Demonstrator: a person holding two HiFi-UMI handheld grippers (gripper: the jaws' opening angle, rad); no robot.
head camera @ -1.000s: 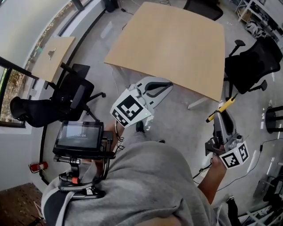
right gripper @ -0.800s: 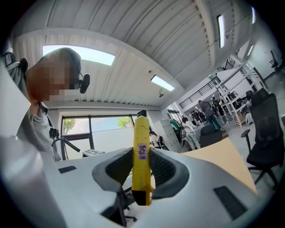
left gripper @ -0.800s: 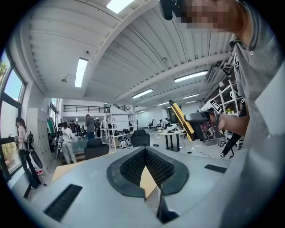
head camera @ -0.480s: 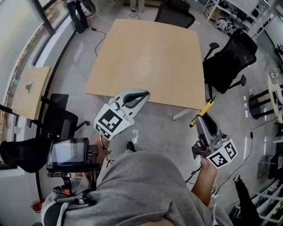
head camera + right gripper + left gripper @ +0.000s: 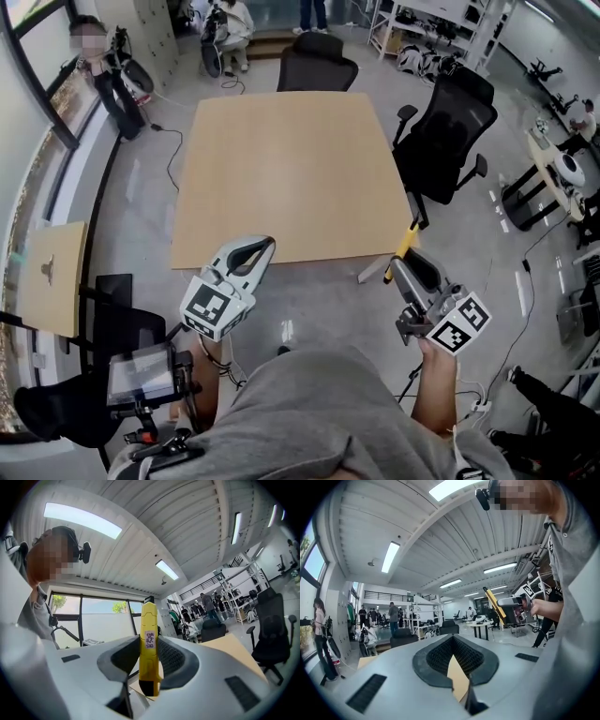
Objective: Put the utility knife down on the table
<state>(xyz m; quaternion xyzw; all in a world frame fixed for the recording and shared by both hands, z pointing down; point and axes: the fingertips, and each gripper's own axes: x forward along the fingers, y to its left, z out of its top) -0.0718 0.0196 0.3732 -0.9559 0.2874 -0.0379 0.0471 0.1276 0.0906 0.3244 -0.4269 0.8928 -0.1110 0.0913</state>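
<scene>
The right tool (image 5: 410,266) grips the yellow utility knife (image 5: 407,242) near the desk (image 5: 281,169) corner; the left tool (image 5: 258,246) is closed and empty.

The table (image 5: 281,169) stood ahead, a far chair (image 5: 317,67) behind it, a side chair (image 5: 445,131) at its right. Before its near edge hung the left gripper (image 5: 255,249) and, rightward, the right gripper (image 5: 404,269) holding the knife (image 5: 407,241).

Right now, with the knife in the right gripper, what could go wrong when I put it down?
The right gripper holds the utility knife by one end only, so it may pivot when it touches the table. The knife is near the table's front corner; released there, it might drop to the floor.
</scene>
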